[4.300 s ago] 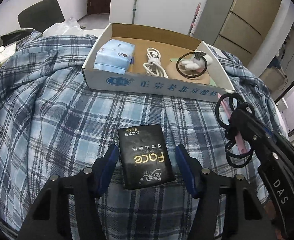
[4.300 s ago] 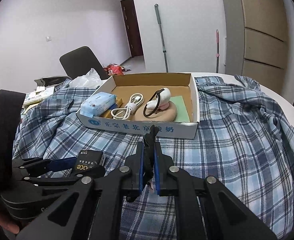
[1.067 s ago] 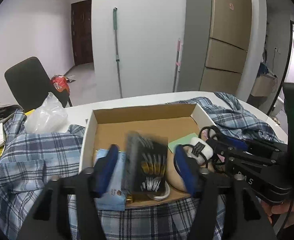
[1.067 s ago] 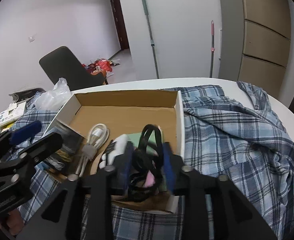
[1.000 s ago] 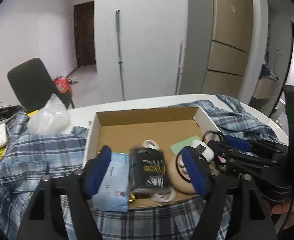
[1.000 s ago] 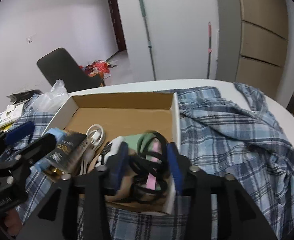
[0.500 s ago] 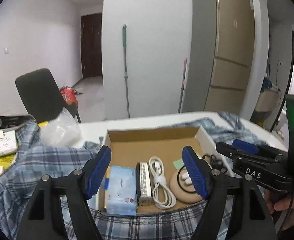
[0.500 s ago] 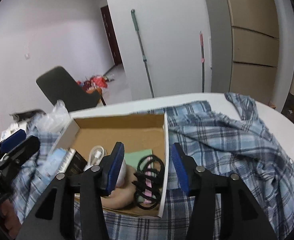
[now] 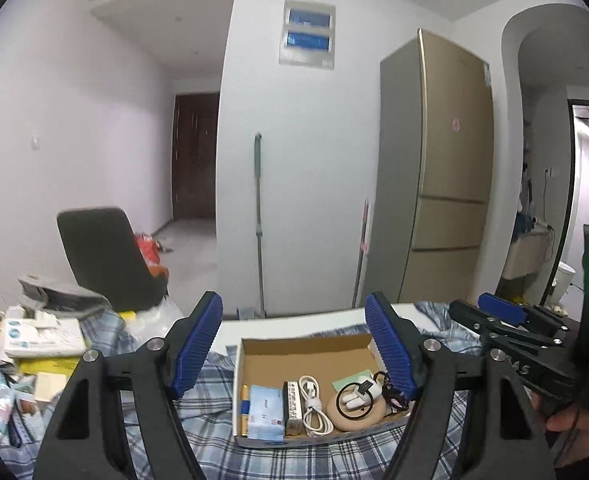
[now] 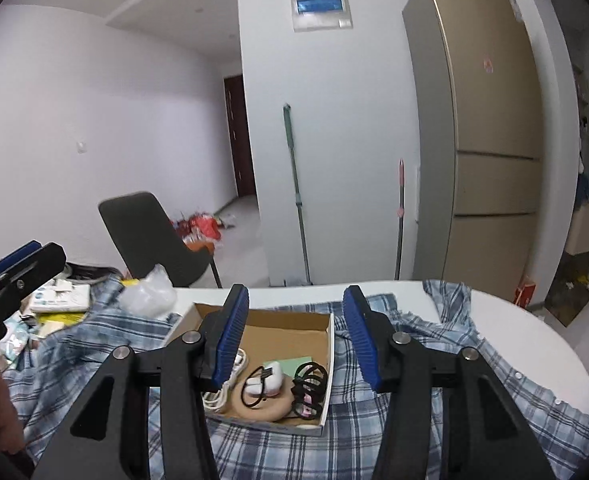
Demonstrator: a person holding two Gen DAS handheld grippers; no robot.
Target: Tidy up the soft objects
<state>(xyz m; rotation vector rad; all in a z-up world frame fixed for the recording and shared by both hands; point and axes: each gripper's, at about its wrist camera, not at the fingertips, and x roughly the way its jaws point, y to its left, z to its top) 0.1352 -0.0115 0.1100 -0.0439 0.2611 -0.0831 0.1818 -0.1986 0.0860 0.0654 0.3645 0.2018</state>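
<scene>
A cardboard box (image 9: 306, 348) sits on a blue plaid shirt (image 9: 214, 452) on the table. It holds a light blue tissue pack (image 9: 266, 406), a black tissue pack (image 9: 291, 408) standing on edge, a white cable (image 9: 314, 404), a beige round pad with a white object (image 9: 358, 406) and black hair ties (image 10: 309, 390). My left gripper (image 9: 294, 350) is open and empty, raised well back from the box. My right gripper (image 10: 296, 330) is open and empty, also raised above the box (image 10: 286, 330).
A dark chair (image 9: 106, 260) stands behind the table. Papers and packets (image 9: 42, 336) pile at the table's left. A clear plastic bag (image 10: 148, 294) lies behind the box. A mop (image 9: 259, 224) and a fridge (image 9: 434, 176) stand by the far wall. The shirt (image 10: 434, 380) spreads right.
Both grippers let go of their loads in the box, the black tissue pack and the hair ties, then opened wide and pulled up and back from the box.
</scene>
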